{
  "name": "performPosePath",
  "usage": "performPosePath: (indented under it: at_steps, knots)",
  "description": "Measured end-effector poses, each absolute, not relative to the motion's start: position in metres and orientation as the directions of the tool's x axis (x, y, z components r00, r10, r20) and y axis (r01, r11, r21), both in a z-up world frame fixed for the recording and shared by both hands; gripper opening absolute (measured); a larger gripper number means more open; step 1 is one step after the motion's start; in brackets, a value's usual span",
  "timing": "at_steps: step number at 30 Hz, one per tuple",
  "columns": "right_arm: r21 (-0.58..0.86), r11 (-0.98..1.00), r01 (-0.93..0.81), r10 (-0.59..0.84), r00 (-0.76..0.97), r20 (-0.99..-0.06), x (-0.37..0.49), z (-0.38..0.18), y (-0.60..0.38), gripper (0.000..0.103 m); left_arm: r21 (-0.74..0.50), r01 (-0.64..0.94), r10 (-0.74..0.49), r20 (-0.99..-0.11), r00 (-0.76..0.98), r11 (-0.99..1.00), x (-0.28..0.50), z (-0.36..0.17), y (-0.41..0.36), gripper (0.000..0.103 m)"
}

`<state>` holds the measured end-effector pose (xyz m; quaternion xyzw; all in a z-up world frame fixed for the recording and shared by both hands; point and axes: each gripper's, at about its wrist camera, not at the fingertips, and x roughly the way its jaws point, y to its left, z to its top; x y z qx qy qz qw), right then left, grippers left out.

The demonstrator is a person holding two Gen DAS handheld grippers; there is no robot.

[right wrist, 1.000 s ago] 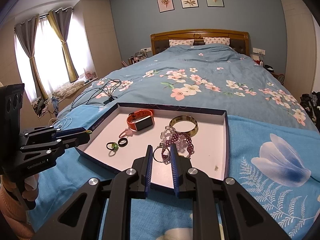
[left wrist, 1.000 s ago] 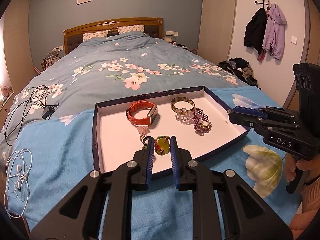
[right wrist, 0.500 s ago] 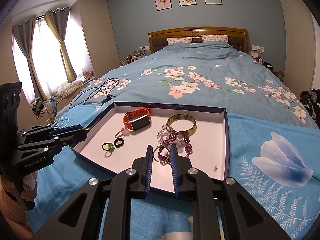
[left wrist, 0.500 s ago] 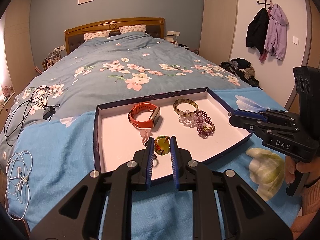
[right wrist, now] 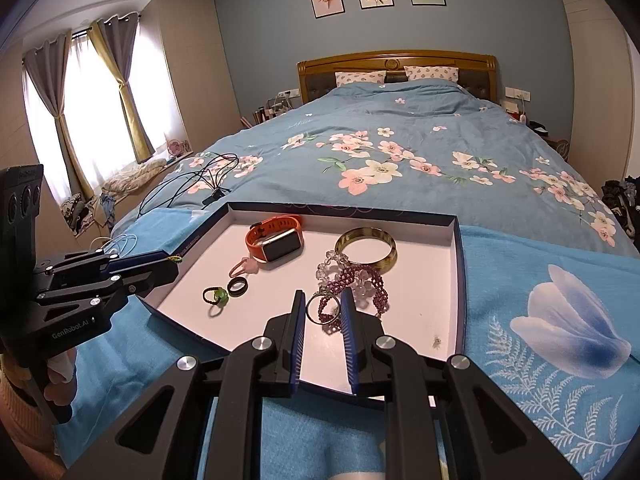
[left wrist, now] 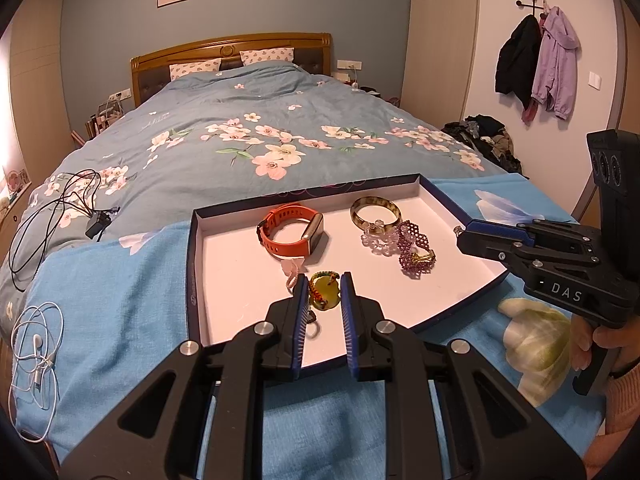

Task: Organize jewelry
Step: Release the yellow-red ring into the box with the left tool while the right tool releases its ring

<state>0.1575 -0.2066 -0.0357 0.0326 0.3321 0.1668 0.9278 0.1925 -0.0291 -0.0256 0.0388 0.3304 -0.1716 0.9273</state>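
A shallow navy tray with a white floor lies on the bed. It holds an orange watch, an amber bangle, purple bead bracelets, a pink ring, a black ring and a green-stone ring. My left gripper hovers at the tray's near edge, shut, with the green-stone ring beyond its tips. My right gripper is shut over the tray's side, near the purple beads. Neither visibly holds anything.
A blue floral cloth lies under the tray. Black cables and white earphones lie on the left of the bed. A tiny earring sits in the tray corner. A person's hand holds the right gripper.
Both views have drifted very slightly. The jewellery lies where it was and both grippers keep the same narrow gap.
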Motion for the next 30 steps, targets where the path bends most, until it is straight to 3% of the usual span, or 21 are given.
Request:
performPosePath:
  at_steps: [30]
  knots:
    - [0.167,0.945,-0.282,0.323,0.711,-0.625,0.165,-0.043,-0.204,0.016,-0.049,0.323,-0.276,-0.647,0.711,0.945,0.202,-0.041,-0.031,0.017]
